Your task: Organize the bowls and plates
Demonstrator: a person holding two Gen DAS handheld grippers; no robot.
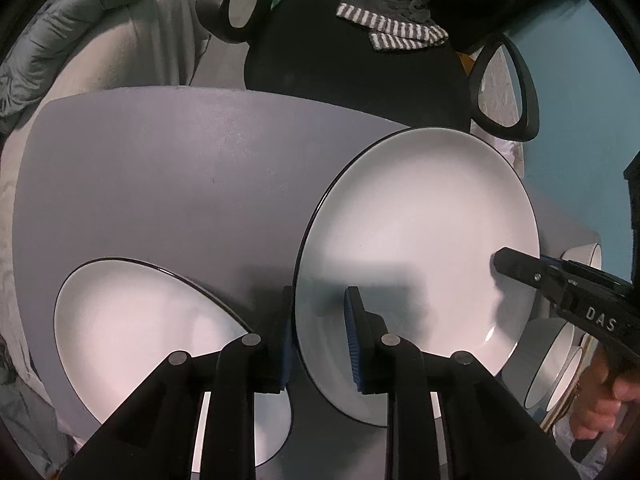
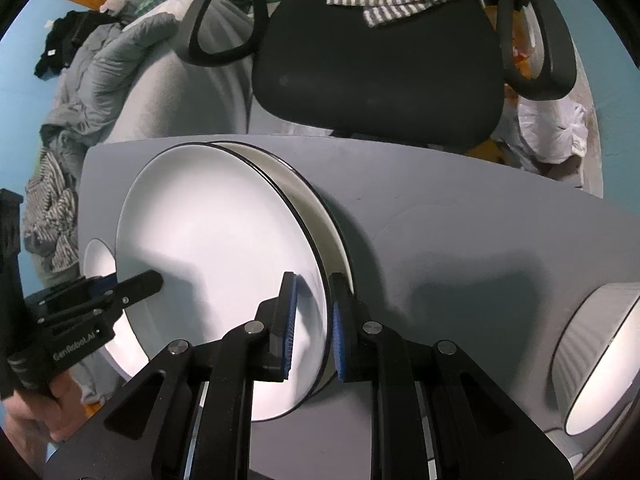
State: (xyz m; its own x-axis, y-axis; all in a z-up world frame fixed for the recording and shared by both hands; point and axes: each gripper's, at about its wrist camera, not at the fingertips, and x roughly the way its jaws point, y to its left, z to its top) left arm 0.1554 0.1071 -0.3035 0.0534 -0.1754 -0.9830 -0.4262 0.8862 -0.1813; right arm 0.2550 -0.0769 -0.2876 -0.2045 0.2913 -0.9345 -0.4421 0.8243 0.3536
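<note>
On grey table [image 1: 160,184]: top plate [image 1: 420,248] straddled at opposite rims by both grippers.
Left gripper [image 1: 318,336] and right gripper [image 2: 314,328] are each set slightly apart around the rim, pads not visibly pressed (contact hard to judge). A lower plate [image 2: 312,200] is seen beneath; another plate [image 1: 132,328] and bowl [image 2: 596,352] lie beside.
</note>
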